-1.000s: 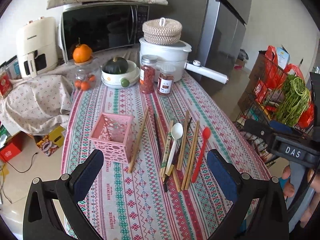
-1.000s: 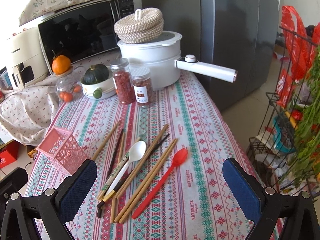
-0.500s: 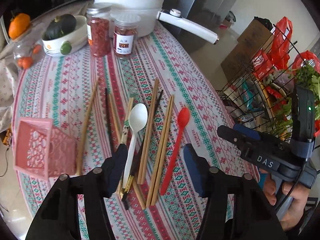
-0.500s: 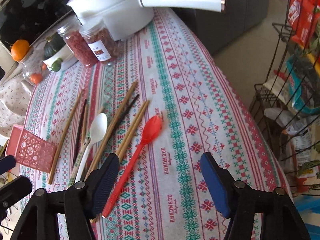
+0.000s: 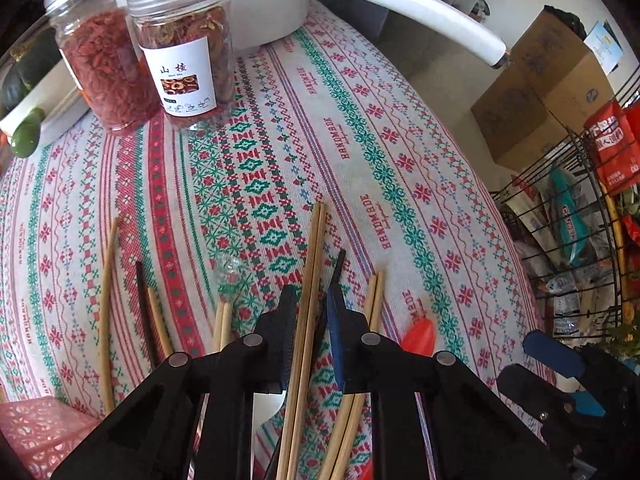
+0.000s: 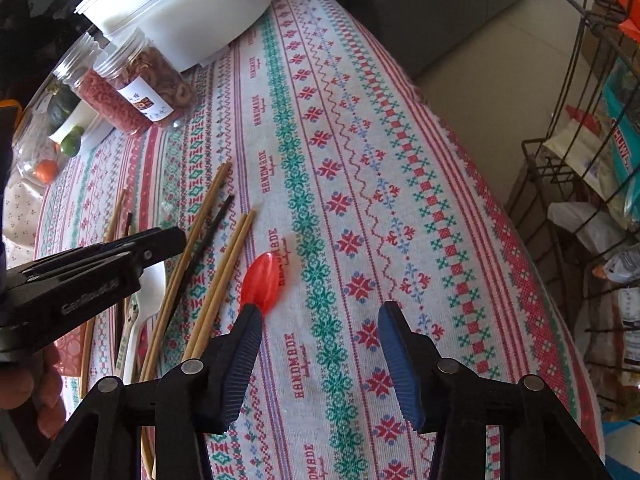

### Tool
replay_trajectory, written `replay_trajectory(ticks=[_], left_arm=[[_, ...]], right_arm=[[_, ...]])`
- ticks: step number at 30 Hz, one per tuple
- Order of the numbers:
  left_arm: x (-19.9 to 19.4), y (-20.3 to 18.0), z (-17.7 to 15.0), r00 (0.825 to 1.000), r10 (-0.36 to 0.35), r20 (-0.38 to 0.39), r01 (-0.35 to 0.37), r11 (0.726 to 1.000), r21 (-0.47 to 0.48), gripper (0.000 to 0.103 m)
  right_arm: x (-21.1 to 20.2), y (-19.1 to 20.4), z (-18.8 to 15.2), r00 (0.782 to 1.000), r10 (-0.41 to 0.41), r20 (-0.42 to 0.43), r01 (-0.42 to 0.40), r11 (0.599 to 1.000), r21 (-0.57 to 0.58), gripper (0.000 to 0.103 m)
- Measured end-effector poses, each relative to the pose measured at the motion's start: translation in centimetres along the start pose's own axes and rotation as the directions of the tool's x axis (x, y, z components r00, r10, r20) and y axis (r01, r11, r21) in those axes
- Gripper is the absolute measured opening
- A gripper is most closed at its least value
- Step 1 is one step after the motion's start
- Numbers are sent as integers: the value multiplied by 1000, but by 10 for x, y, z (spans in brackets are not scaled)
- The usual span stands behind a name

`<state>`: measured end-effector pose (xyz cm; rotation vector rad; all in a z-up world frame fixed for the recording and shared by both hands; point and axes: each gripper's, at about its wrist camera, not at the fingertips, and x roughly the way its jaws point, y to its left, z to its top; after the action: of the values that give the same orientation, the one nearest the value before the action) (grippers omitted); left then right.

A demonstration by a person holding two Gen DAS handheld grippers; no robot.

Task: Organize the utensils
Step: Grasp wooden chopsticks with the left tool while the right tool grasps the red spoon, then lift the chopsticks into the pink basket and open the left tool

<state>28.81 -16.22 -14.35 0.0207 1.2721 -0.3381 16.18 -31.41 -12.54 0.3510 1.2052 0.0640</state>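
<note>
- The worktop (image 6: 360,128), under a red, green and white patterned cloth, fills most of both views, running from the lower left to the upper middle of each frame.
- A white pot (image 6: 176,8) sits at the top left of the right wrist view, and its long handle (image 5: 408,8) crosses the top of the left wrist view.
- A wire rack (image 6: 592,160) of packets stands off the worktop at the right edge of the frame.
- Two clear jars (image 5: 180,44) of dried red food stand side by side at the upper left, just in front of the pot.
- A pink basket (image 5: 36,436) shows only as a corner at the lower left of the left wrist view.
- The left gripper (image 5: 310,300) sits at the lower middle of its frame, nearly clenched around a pair of wooden chopsticks (image 5: 314,248) that runs between its pads; whether the pads touch the wood cannot be told.
- The right gripper (image 6: 318,320) is released, jaws wide apart over the cloth at the lower middle of its frame.
- More chopsticks lie to either side, a second wooden pair (image 6: 228,264) and a black one (image 6: 208,236) among them.
- A white spoon (image 6: 146,304) lies partly hidden under the left gripper.
- A red spoon (image 6: 262,276) lies bowl up, just ahead of the right gripper's left finger.
</note>
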Motion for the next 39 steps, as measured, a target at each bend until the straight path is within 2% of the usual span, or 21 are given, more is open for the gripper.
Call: replay_trajectory(ticks=[5, 10, 13, 17, 20, 25, 30, 32, 34, 39], left_arm=[[13, -2, 14, 998, 50, -35, -51, 999, -10, 11], [8, 0, 17, 999, 34, -17, -34, 999, -27, 9], [-20, 0, 4, 999, 1, 40, -1, 1000, -5, 9], [-67, -2, -24, 991, -50, 120, 46, 998, 37, 9], [-103, 4, -49, 980, -92, 173, 85, 995, 49, 9], [-142, 12, -89, 962, -127, 242, 119, 992, 50, 9], [-160, 28, -120, 943, -139, 303, 136, 990, 30, 9], [-163, 35, -129, 934, -134, 332, 135, 991, 20, 9], [-167, 41, -137, 932, -135, 336, 139, 990, 13, 9], [-182, 50, -157, 917, -113, 382, 106, 994, 40, 9]], right_arm=[[6, -4, 7, 1000, 15, -7, -15, 1000, 19, 53], [13, -4, 10, 1000, 17, -20, -17, 999, 28, 53], [20, -7, 11, 999, 33, -24, -32, 999, 36, 53], [34, -8, 12, 990, 139, -39, -136, 989, 63, 38], [48, -10, 13, 977, 206, -55, -200, 974, 106, 30], [59, -7, 15, 972, 231, -34, -225, 965, 136, 26], [65, 5, 18, 977, 214, -14, -212, 975, 71, 22], [65, 11, 17, 983, 183, -9, -183, 983, 20, 19], [65, 16, 14, 989, 149, -9, -150, 988, -27, 13], [63, 18, 8, 993, 116, -29, -118, 990, -77, 5]])
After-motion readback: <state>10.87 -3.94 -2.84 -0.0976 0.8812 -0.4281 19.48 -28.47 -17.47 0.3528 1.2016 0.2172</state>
